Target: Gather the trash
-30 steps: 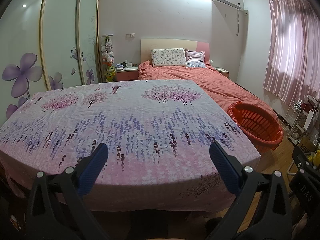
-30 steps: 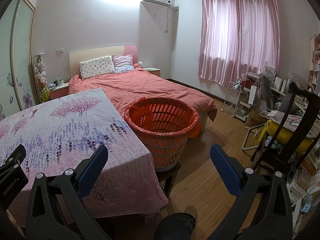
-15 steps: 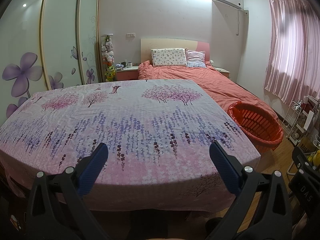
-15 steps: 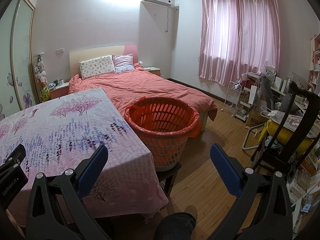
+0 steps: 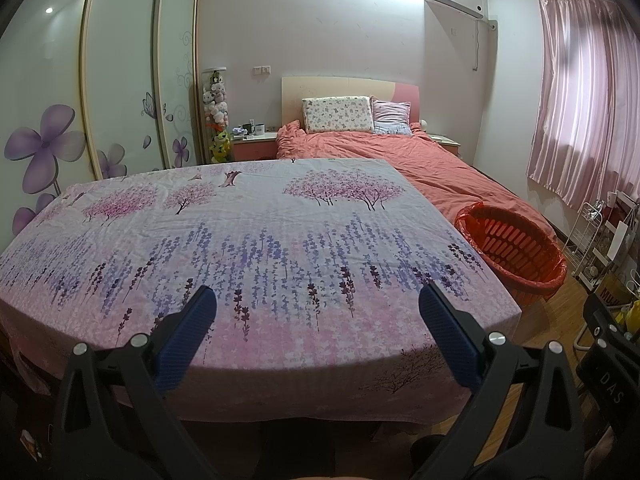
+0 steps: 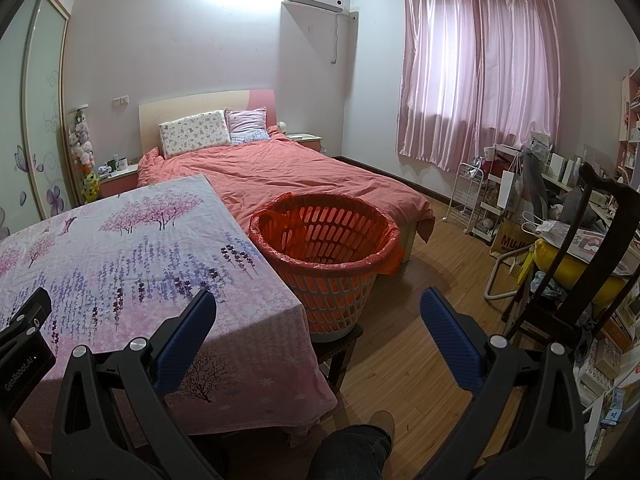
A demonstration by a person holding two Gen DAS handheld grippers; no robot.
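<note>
Orange plastic makes up the laundry-style basket, lined with a red bag whose edge folds over the rim. In the right wrist view it sits at the centre of the frame on a dark stool, just beside the right edge of the worktop, which is covered by a cloth printed with pink trees and purple flowers. In the left wrist view the same basket appears at the right edge of the frame, past the corner of the worktop. No loose trash shows on the cloth in either view.

Left gripper hangs at the lower middle of its frame above the near edge of the cloth, its blue-padded fingers spread wide with nothing between them. Right gripper sits low in its frame, its fingers likewise spread and holding nothing; one lies over the cloth corner, the other over the wooden floor.

Behind, a bed with a coral cover fills the middle distance, pink curtains at upper right.
</note>
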